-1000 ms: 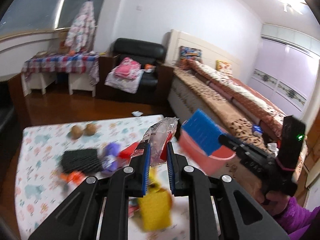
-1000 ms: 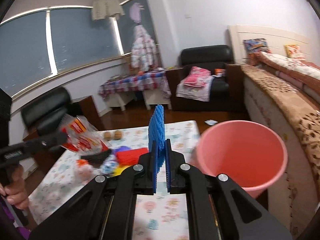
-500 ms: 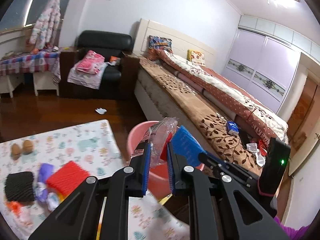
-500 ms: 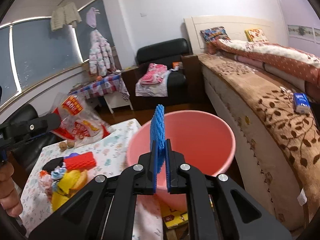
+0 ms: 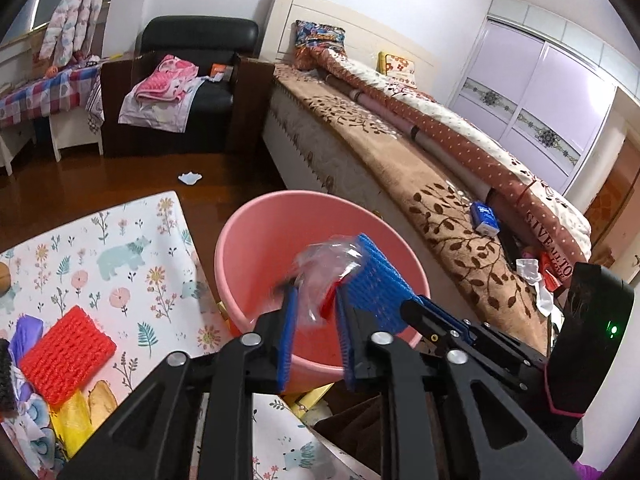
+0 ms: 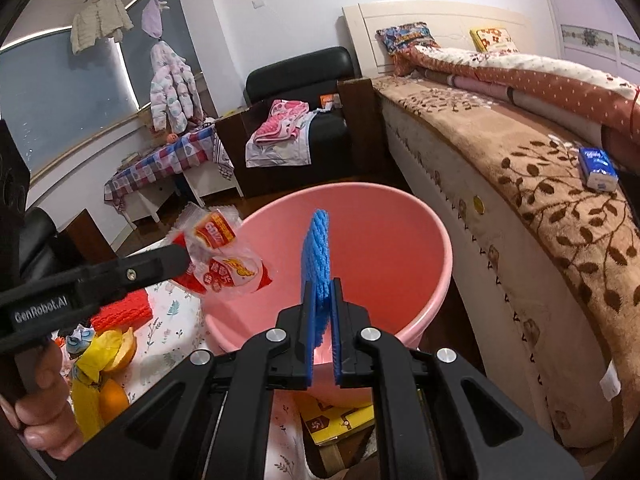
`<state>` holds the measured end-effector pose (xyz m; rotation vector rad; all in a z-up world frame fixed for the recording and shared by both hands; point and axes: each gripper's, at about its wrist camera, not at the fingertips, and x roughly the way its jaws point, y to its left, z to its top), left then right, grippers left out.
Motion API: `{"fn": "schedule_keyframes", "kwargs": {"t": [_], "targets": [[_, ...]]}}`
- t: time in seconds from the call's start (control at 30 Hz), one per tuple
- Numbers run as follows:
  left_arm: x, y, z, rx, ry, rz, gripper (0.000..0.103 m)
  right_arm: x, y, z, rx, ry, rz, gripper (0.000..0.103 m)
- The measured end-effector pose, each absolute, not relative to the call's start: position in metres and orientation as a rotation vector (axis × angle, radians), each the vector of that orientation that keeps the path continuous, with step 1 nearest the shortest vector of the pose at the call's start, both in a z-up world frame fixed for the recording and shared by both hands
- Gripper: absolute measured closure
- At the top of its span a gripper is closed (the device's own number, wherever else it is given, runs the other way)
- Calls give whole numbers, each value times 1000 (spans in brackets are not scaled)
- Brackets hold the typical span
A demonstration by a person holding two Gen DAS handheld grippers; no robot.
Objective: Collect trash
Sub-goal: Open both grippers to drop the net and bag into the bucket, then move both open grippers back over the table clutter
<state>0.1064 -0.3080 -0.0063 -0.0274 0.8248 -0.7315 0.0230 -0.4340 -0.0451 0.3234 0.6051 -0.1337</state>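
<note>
A pink bucket (image 5: 256,216) (image 6: 404,204) stands beside the floral-cloth table (image 5: 120,248). My left gripper (image 5: 315,295) (image 6: 181,257) hovers over the bucket's near rim, its jaws opening. A clear and red snack wrapper (image 5: 325,268) (image 6: 222,258) sits blurred and loose between them, with the pads spread away from it. My right gripper (image 6: 322,285) (image 5: 412,305) is shut on a blue ribbed sponge (image 6: 318,246) (image 5: 376,282), held upright over the bucket's mouth, just right of the left gripper.
On the table lie a red sponge (image 5: 66,354), yellow wrappers and an orange (image 6: 102,354). A yellow box (image 6: 336,420) lies under the bucket. The bed (image 5: 400,168) runs along the right. A person's hand (image 6: 48,420) grips the left handle.
Both grippers swung from above the table to over the bucket and dipped down. The left jaws spread apart and the wrapper loosened between them. The right gripper kept its grip on the blue sponge.
</note>
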Motion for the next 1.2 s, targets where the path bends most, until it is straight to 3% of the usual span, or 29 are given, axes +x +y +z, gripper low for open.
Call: {"fn": "schedule_keyframes", "kwargs": {"t": [0.07,0.17,0.2,0.97,1.2], "targets": [[106,-304,-7,-31,826,-720,63,25,-437,-48,347,617,-122,94],[104,-300,-5,-31,813,-721,62,26,-439,-49,371,618,-121,71],[103,-298,-4,-32,807,-720,62,25,-438,-48,374,614,-123,68],[41,-202,54,-21,647,-547,61,-24,-348,6,252,470,-12,68],[18,-138,69,-62,597,-454,52,-34,-314,14,226,482,39,68]]}}
